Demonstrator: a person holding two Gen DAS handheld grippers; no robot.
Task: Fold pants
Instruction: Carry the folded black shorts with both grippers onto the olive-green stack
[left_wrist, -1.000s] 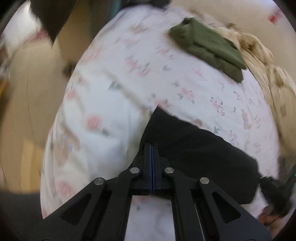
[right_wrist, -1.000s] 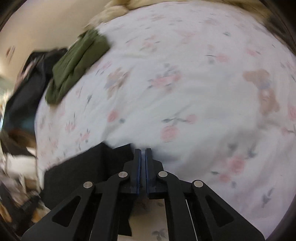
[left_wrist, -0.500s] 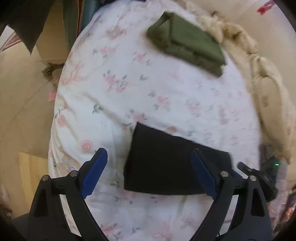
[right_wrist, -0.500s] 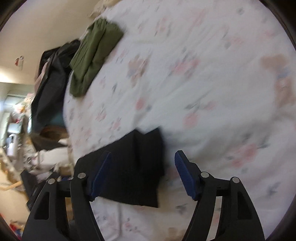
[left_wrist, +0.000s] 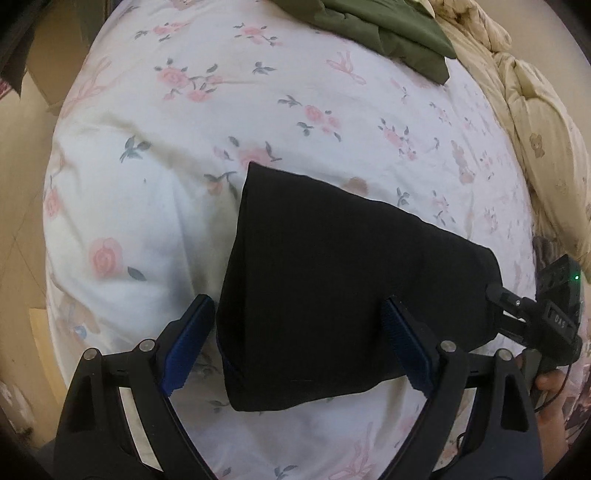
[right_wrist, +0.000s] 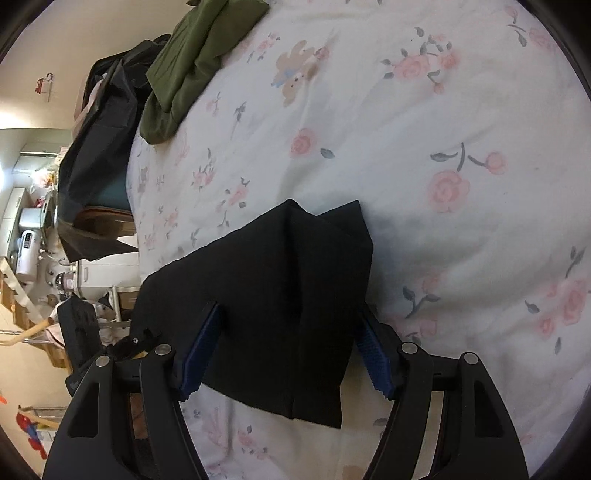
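The black pants (left_wrist: 343, 291) lie folded into a compact packet on the bed (left_wrist: 147, 206), on its flowered cover. The left gripper (left_wrist: 295, 347) is spread wide, one finger at each side of the near edge of the packet, and it grips nothing. The right gripper (right_wrist: 286, 352) is spread wide too and stands over the opposite end of the pants in the same way. A folded green garment (left_wrist: 391, 29) lies well beyond both grippers, near the far edge of the bed.
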